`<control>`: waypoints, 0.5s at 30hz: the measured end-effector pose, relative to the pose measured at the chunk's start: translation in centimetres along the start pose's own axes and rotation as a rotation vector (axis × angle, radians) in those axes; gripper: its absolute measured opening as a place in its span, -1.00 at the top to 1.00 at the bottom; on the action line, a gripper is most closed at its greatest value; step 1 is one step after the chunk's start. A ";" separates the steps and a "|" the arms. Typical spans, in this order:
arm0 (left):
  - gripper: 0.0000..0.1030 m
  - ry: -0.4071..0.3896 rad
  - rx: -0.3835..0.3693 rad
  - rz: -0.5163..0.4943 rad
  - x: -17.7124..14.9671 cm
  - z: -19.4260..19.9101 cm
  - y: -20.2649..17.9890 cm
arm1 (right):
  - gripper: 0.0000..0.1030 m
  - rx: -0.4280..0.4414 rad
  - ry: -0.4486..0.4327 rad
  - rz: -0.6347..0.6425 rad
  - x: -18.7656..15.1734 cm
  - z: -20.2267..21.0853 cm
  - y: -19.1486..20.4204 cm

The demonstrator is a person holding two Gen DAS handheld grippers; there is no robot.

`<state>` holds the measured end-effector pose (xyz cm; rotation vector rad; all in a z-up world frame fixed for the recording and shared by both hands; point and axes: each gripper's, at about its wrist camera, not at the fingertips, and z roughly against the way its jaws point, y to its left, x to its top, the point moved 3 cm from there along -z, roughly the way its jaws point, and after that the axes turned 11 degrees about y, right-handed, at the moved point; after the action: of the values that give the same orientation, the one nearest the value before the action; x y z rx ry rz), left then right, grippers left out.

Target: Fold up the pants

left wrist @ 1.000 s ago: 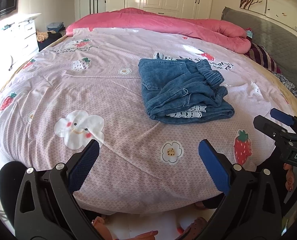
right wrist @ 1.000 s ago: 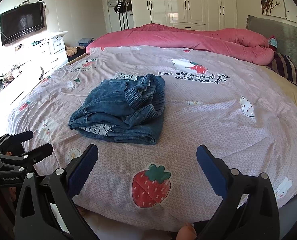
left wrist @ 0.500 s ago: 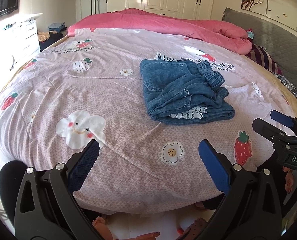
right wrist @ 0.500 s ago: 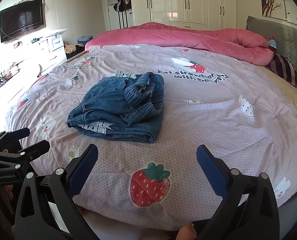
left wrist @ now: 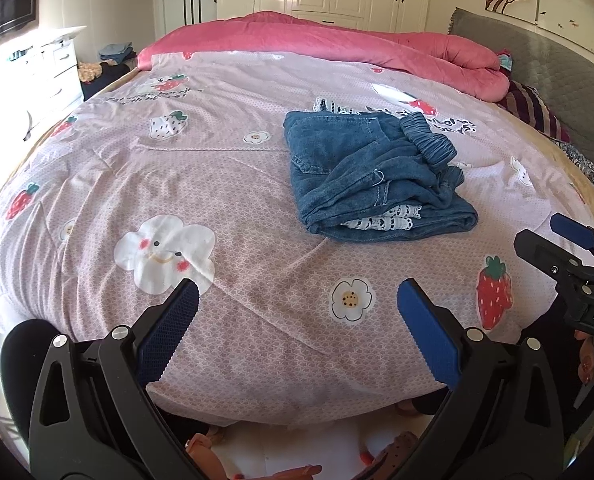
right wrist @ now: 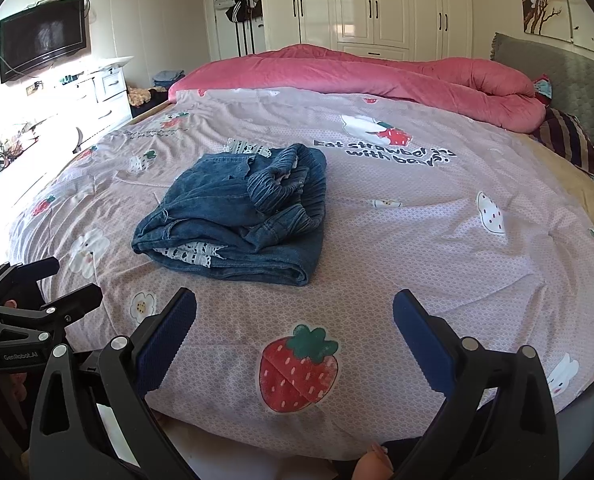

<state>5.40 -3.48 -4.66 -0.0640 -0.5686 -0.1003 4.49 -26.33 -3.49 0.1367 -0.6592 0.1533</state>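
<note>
Left wrist: denim pants (left wrist: 371, 176) folded, rumpled, lace trim showing.

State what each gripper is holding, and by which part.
Nothing: the left gripper and right gripper are both open and empty; the folded jeans lie untouched.

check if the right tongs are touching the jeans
Apart: the right wrist view shows bare bedspread between the open right tongs and the jeans.
</note>
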 end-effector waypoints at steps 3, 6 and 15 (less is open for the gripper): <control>-0.82 0.000 0.016 -0.005 0.0 -0.1 0.0 | -0.91 -0.004 0.002 -0.001 0.0 0.0 0.0; -0.82 -0.001 0.007 -0.002 0.0 -0.1 0.1 | -0.91 -0.006 0.003 -0.003 -0.1 -0.1 -0.1; -0.82 0.014 -0.059 0.008 0.7 -0.2 0.4 | -0.91 -0.034 0.023 -0.041 -0.1 -0.8 -1.8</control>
<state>6.18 -3.16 -4.48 -0.1230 -0.5519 -0.1092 5.22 -27.92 -4.37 0.1150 -0.6354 0.1040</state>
